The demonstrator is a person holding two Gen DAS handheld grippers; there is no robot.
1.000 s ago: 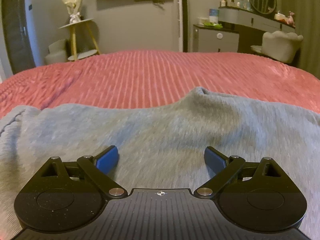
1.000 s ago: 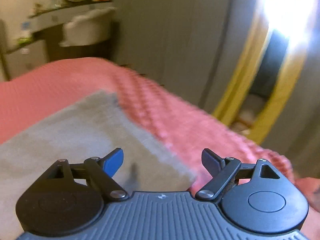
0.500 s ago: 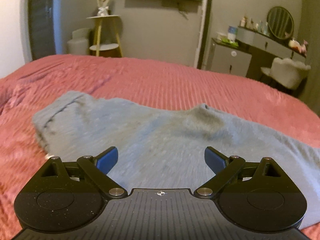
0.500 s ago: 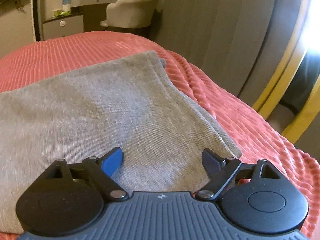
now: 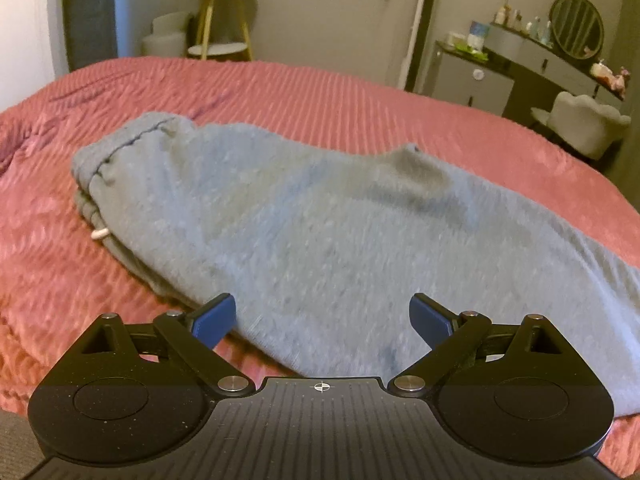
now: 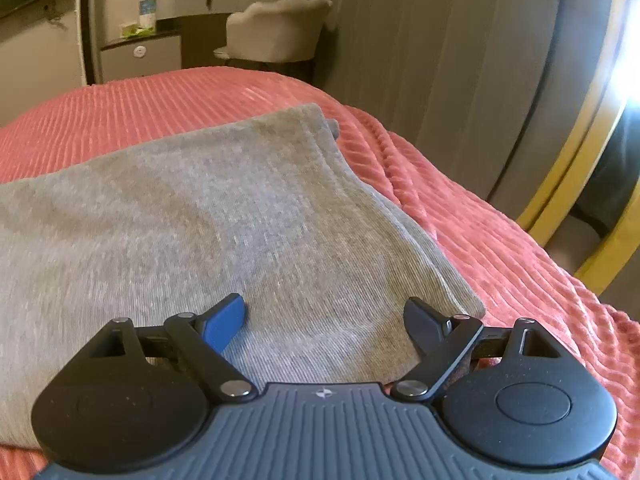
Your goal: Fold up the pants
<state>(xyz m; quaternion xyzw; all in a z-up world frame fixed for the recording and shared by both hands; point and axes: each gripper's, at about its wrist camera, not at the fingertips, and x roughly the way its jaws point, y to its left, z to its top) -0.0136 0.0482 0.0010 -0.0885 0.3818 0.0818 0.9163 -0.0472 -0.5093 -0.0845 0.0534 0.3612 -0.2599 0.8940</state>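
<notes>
I am holding the left tool (image 5: 322,322) and right tool (image 6: 324,318) both released and empty above the grey pants (image 5: 320,232), which are lying lengthwise-folded, legs stacked, on the red bed (image 5: 280,92), with the crosswise folds still left.

Pants (image 5: 320,224) flat on bed (image 5: 360,100), chair (image 5: 580,124) beyond.

Right hand-held gripper (image 6: 323,318) spread wide, above grey pants (image 6: 208,216), pink bedspread (image 6: 500,256)
</notes>
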